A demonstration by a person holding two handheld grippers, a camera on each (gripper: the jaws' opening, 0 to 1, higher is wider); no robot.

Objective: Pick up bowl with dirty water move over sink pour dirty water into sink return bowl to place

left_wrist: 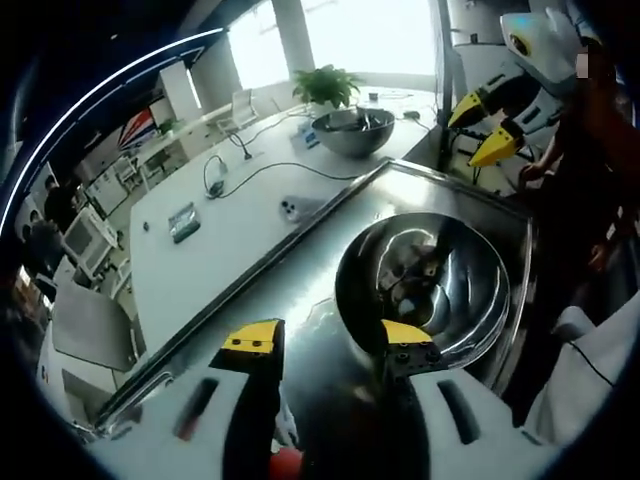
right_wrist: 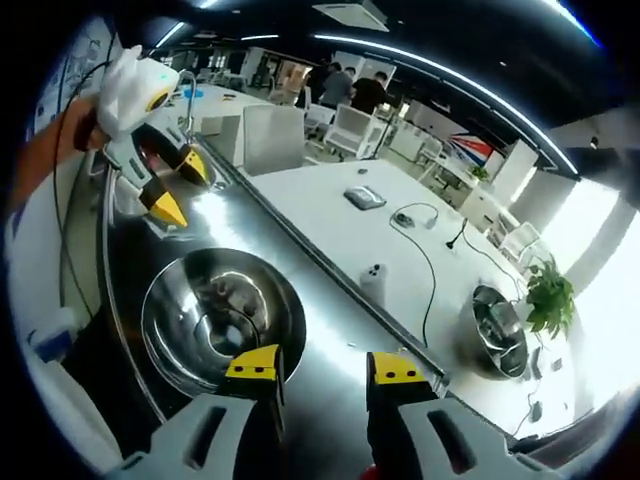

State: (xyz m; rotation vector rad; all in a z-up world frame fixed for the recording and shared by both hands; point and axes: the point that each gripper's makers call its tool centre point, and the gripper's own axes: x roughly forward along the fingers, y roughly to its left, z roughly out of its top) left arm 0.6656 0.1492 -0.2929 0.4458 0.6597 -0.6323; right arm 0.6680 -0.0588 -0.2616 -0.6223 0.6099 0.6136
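Prob. open-plan office: desks [right_wrist: 400, 245], chairs [right_wrist: 350, 130], monitor [left_wrist: 85, 235], ceiling light strips [right_wrist: 440, 65].

Bright windows [left_wrist: 330, 35] light an open office; a long white table [right_wrist: 400, 240] carries a green potted plant [left_wrist: 326, 85], with white chairs [right_wrist: 350, 130] beyond.

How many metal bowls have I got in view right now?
2. One large steel bowl sits on the steel counter just ahead of both grippers. A second bowl sits on the white table beside the potted plant. Others may be hidden.
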